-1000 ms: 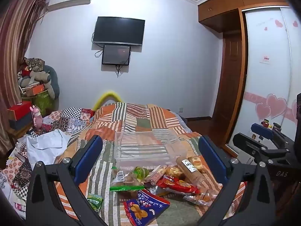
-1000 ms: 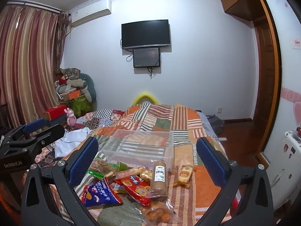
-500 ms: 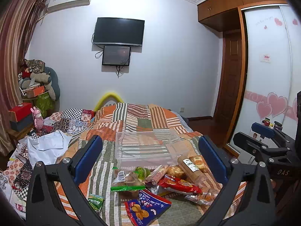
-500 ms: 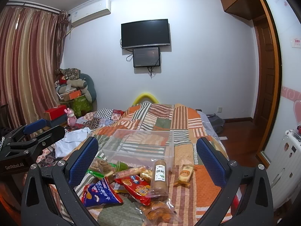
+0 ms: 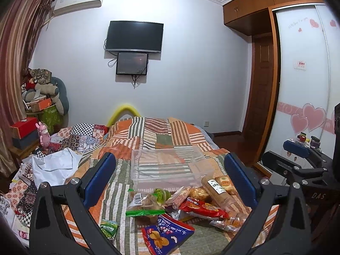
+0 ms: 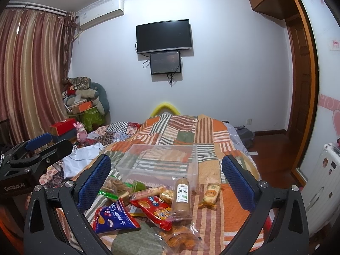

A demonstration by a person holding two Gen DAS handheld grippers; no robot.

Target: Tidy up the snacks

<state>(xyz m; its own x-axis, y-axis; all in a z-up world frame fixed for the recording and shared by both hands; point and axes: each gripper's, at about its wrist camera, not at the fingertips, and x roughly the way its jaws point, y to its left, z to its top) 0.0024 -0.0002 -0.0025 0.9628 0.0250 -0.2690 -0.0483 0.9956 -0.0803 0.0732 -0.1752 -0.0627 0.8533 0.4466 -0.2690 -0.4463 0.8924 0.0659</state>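
Note:
Several snack packets lie heaped on a striped patchwork bed in front of an empty clear plastic bin (image 5: 167, 165) (image 6: 161, 161). Among them are a blue chip bag (image 5: 165, 234) (image 6: 114, 216), a red packet (image 5: 201, 209) (image 6: 155, 211), a tall biscuit roll (image 5: 214, 190) (image 6: 181, 199), a small yellow cake packet (image 6: 210, 194) and a green-edged bag (image 5: 142, 204). My left gripper (image 5: 170, 182) hovers open above the heap, holding nothing. My right gripper (image 6: 165, 182) is open too, over the same pile. Each gripper shows at the other view's edge.
Crumpled white cloth (image 5: 53, 165) and patterned fabric lie on the bed's left side. A cluttered corner with boxes and cushions (image 6: 85, 102) stands by the curtain. A wardrobe with heart stickers (image 5: 306, 106) and a wooden door are on the right; a TV hangs ahead.
Both views have shifted very slightly; the grippers stay open and the snacks and bin have not moved.

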